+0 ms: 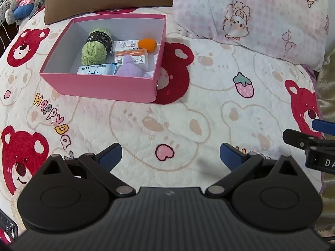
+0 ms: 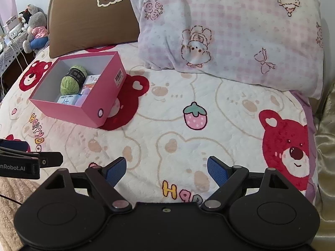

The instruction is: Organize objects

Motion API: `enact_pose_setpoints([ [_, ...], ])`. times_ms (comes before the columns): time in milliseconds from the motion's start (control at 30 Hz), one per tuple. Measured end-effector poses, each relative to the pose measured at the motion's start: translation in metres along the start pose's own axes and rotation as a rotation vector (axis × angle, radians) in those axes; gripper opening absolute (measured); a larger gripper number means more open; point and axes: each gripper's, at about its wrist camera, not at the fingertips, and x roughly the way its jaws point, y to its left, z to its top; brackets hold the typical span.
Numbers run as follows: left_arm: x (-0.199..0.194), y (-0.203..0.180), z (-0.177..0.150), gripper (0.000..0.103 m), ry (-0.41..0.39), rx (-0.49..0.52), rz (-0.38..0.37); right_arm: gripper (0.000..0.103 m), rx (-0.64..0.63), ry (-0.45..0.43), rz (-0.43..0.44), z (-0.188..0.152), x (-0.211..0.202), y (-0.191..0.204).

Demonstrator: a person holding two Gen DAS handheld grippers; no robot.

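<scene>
Fleecy bedding printed with red bears and strawberries covers the whole working surface, a bedspread point(image 1: 188, 113) with nothing loose lying on the stretch that shows. Nearest the cameras, the left gripper point(image 1: 170, 156) hovers over the cover with its jaws spread wide and nothing between them, and the right gripper point(image 2: 166, 168) beside it is likewise wide apart and empty. Farther out, toward the left, sits the pink box point(image 1: 100, 84), lidless, resting flat on the bedspread. Inside it lie a green yarn ball point(image 1: 95, 48), an orange ball point(image 1: 147, 45), a purple plush point(image 1: 130, 67), a tissue pack point(image 1: 95, 70) and two small white packets point(image 1: 125, 45). Beyond the box lean a brown pillow point(image 2: 92, 18) and a pink checked pillow point(image 2: 230, 31). Judging by this, the gathering looks essentially finished; perhaps only a lid or final tidying remains, though no lid is in view.
</scene>
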Motion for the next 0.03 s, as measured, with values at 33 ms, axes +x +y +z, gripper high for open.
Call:
enact_pose_setpoints([
  [33,0.0001,0.0001,0.0,0.101,0.001,0.0,0.001,0.088,0.0,0.001,0.001,0.0001,0.0002,-0.0003],
])
